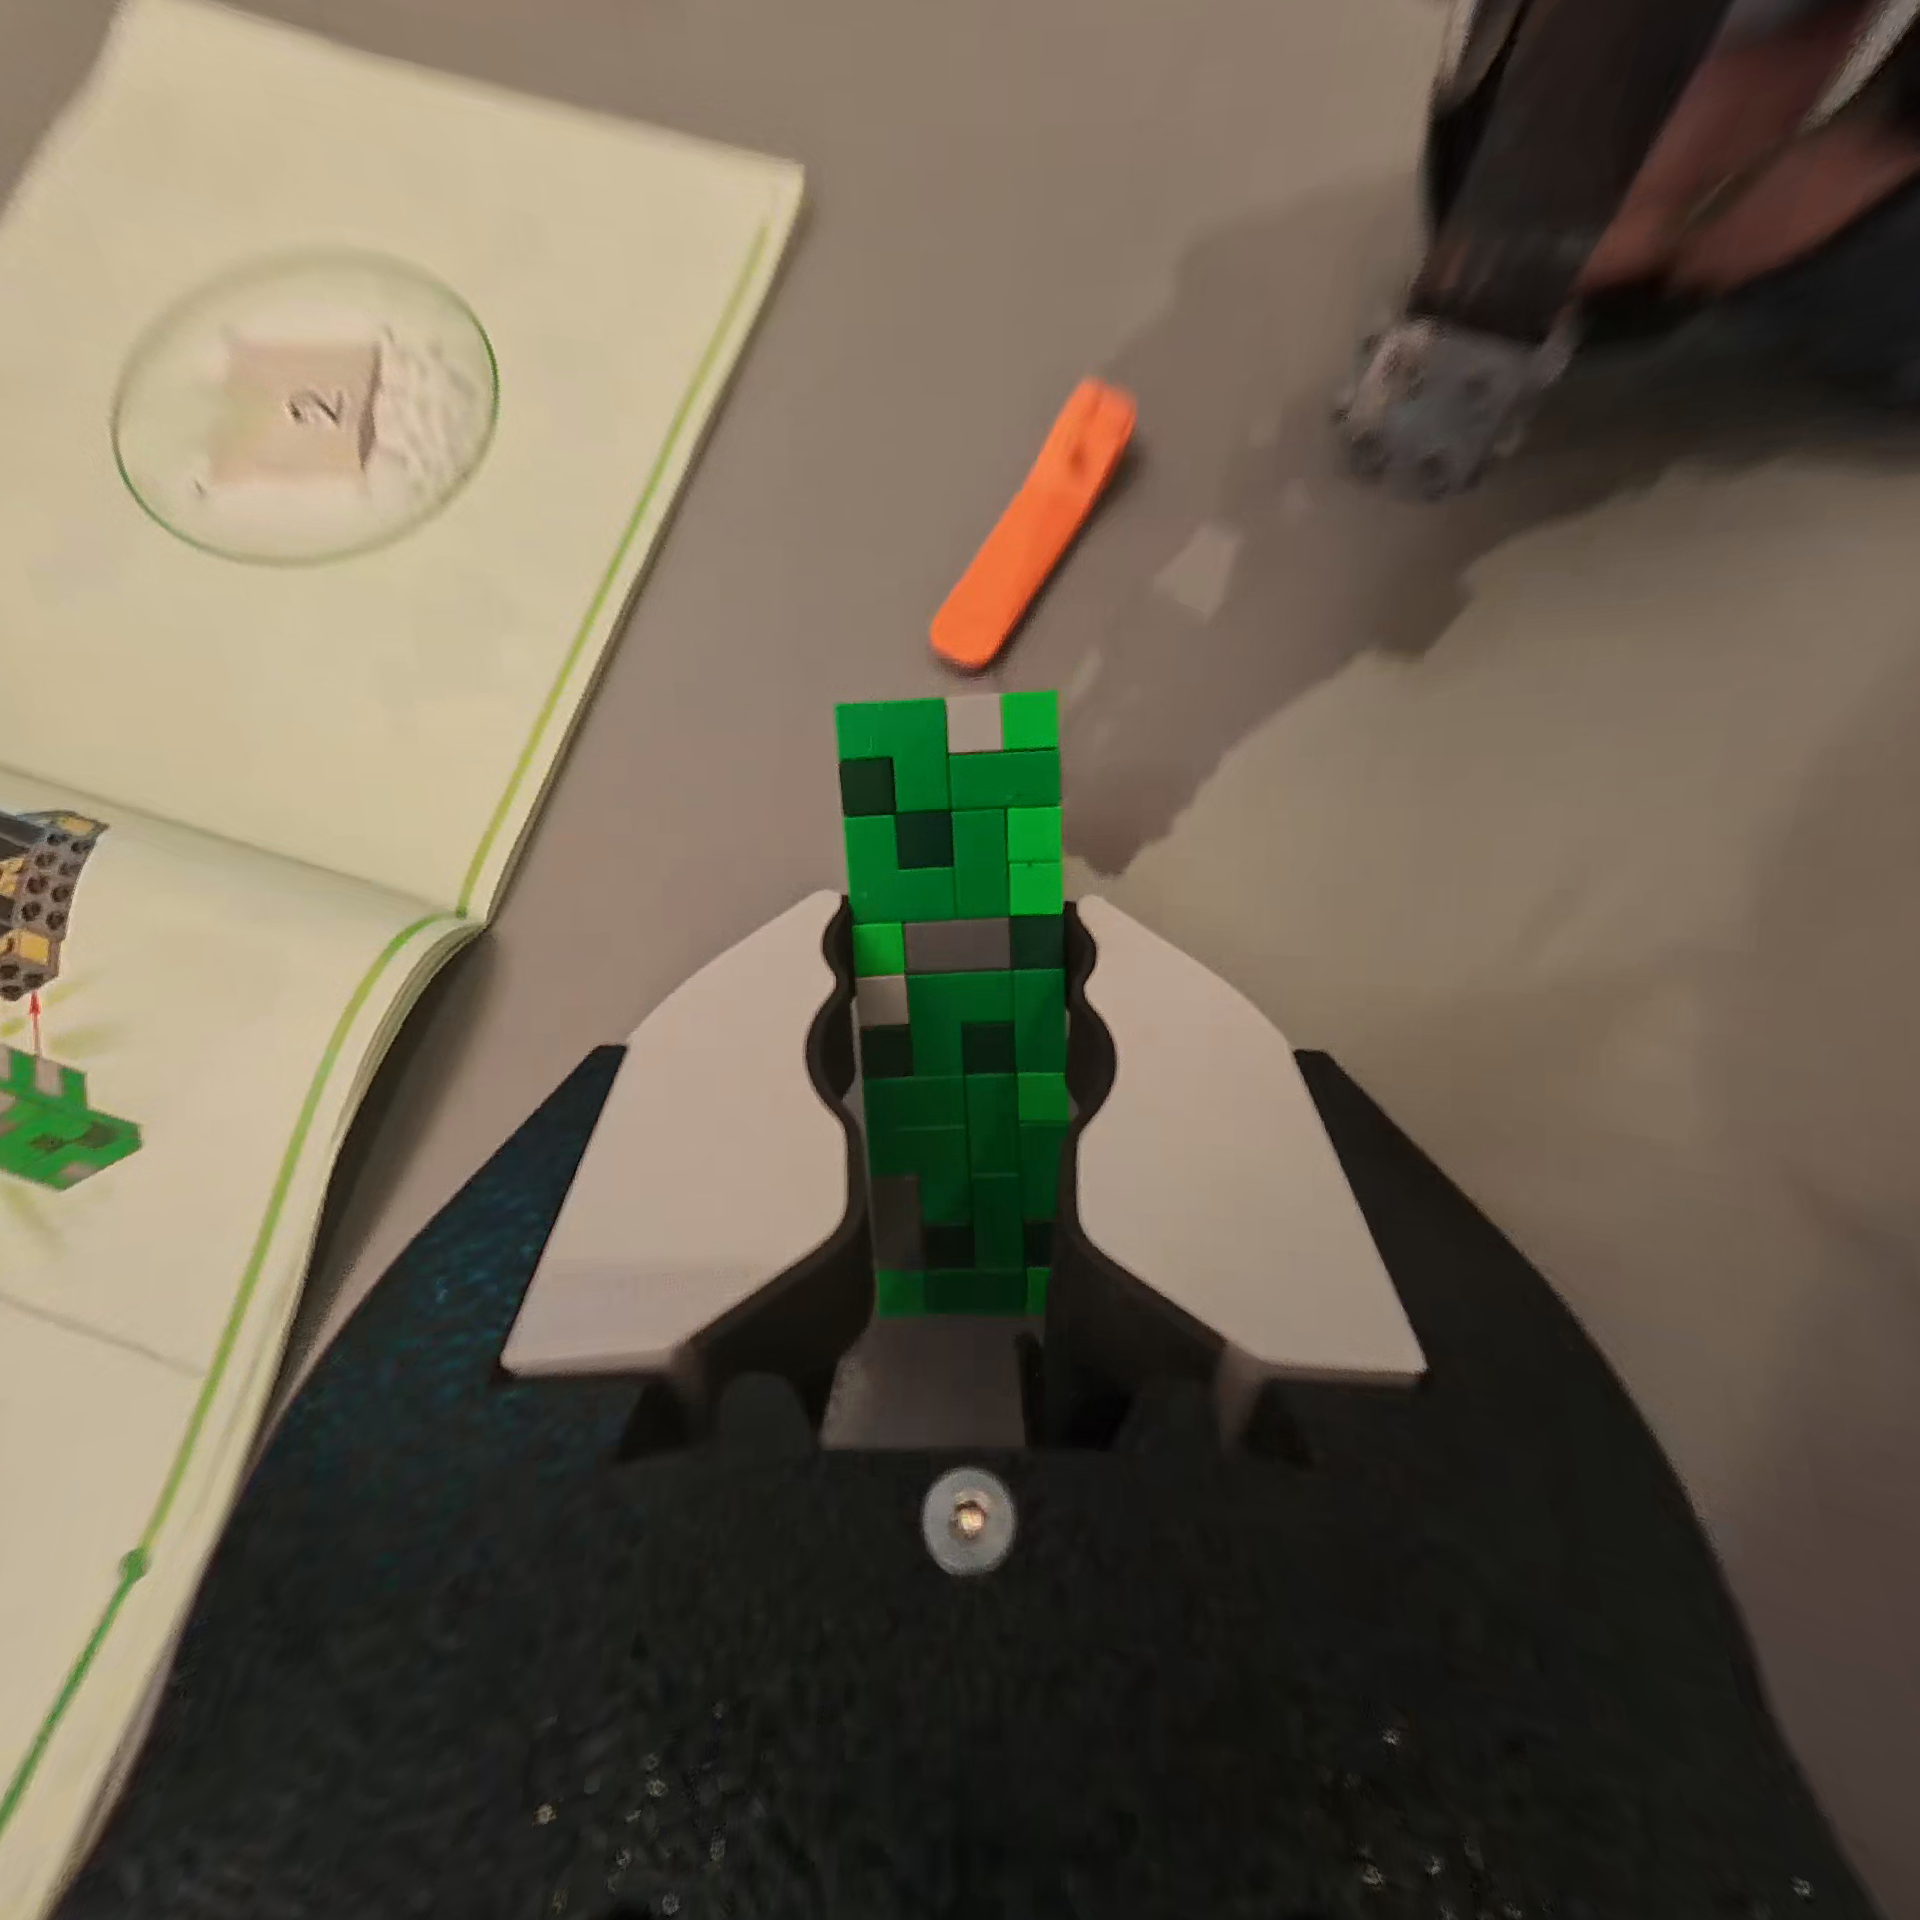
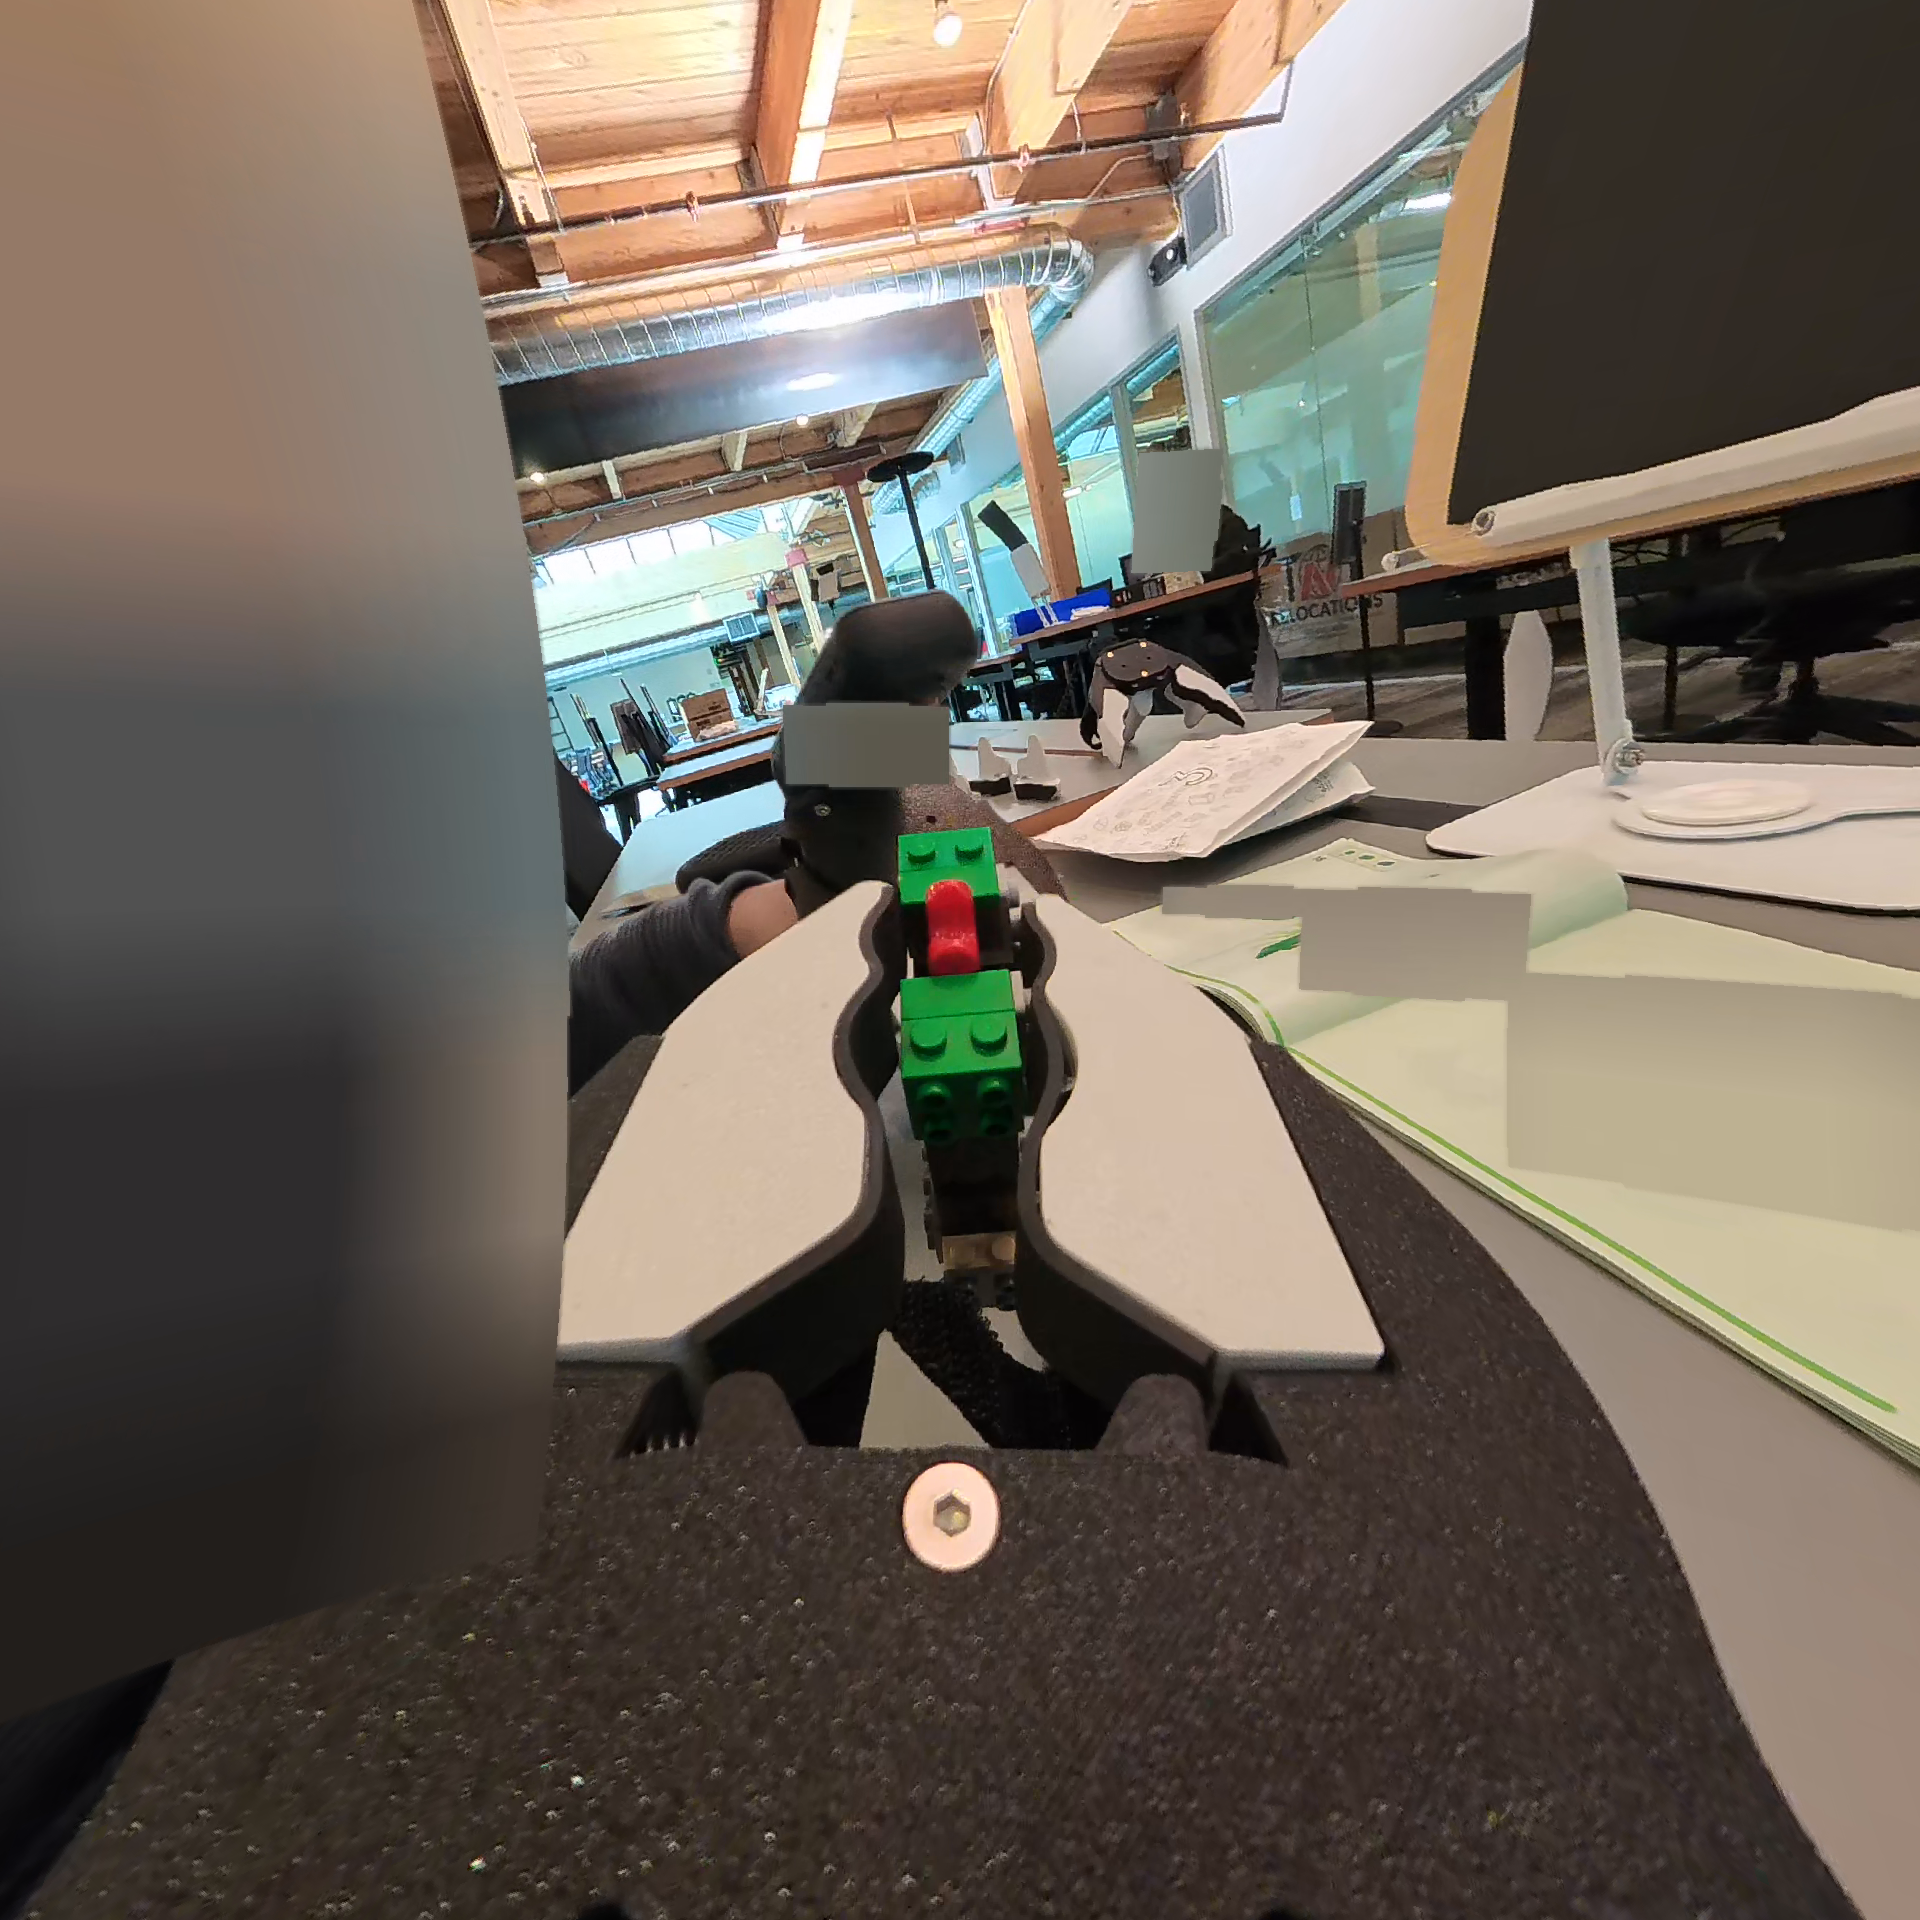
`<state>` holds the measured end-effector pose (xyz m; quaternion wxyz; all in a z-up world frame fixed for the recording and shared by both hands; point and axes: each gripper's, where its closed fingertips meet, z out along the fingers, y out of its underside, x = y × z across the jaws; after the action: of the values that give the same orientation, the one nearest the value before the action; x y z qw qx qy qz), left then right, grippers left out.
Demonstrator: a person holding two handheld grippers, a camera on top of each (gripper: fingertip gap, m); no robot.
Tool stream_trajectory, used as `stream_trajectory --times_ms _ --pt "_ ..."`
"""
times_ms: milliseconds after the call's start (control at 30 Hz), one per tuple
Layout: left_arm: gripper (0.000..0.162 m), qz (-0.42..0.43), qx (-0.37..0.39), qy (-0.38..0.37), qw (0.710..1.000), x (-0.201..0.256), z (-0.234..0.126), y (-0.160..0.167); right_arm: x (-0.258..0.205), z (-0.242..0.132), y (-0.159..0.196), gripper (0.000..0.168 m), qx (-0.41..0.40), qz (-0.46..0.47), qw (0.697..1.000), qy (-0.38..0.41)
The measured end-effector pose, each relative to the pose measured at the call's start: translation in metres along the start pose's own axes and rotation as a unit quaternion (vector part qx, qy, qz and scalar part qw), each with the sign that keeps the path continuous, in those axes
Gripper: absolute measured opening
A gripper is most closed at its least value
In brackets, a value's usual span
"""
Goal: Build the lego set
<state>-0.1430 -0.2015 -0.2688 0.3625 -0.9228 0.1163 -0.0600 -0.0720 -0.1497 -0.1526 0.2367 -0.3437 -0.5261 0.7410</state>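
Left wrist view: the left gripper point(image 1: 956, 935) clamps a tall tiled green panel point(image 1: 956, 997) at frame centre; manual point(image 1: 312, 623) on the left, orange separator point(image 1: 1034, 525) above on the smooth grey counter point(image 1: 1455, 935). To join well, hold it square.

Right wrist view: the right gripper point(image 2: 956, 935) grips a studded green block point(image 2: 956, 1039) with a red peg point(image 2: 948, 925), centre frame. Align studs, then press straight.

Plastic, paper and foam on a matt grey counter point(image 1: 1351, 1039)

The green tiled panel point(image 1: 956, 831) is smooth, faintly glossy plastic; at one o'clock from it lies a matt orange plastic tool point(image 1: 1029, 530). The open booklet point(image 1: 343, 582) at ten o'clock is satin paper. Pale fingers point(image 1: 717, 1091) look matt and smooth, their black base grainy, with a shiny metal screw point(image 1: 968, 1519).
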Motion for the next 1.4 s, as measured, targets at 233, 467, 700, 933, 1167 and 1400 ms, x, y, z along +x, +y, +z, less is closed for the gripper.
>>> stream_trajectory --times_ms 233,467,700,933,1167,1400 --pt "0.037 0.001 -0.053 0.018 0.998 0.002 0.01 0.011 0.003 -0.002 -0.002 0.02 0.009 0.011 1.0 0.0" --pt "0.048 -0.004 -0.074 0.033 0.997 0.004 0.011 0.015 0.01 -0.008 -0.006 0.02 0.018 0.01 1.0 0.011" --pt "0.065 -0.011 0.069 0.059 0.996 0.023 -0.012 -0.038 0.014 -0.012 -0.009 0.02 0.035 0.021 0.999 0.012" --pt "0.066 0.012 0.17 0.072 0.983 0.058 -0.007 -0.086 0.006 -0.013 -0.015 0.02 0.069 0.038 0.997 -0.028" --pt "0.047 -0.035 0.278 0.136 0.95 0.084 -0.005 -0.104 -0.006 -0.015 -0.023 0.02 0.093 0.031 0.994 -0.056" --pt "0.027 -0.041 0.308 0.132 0.941 0.084 -0.011 -0.106 -0.015 -0.015 -0.027 0.02 0.103 0.028 0.991 -0.081"
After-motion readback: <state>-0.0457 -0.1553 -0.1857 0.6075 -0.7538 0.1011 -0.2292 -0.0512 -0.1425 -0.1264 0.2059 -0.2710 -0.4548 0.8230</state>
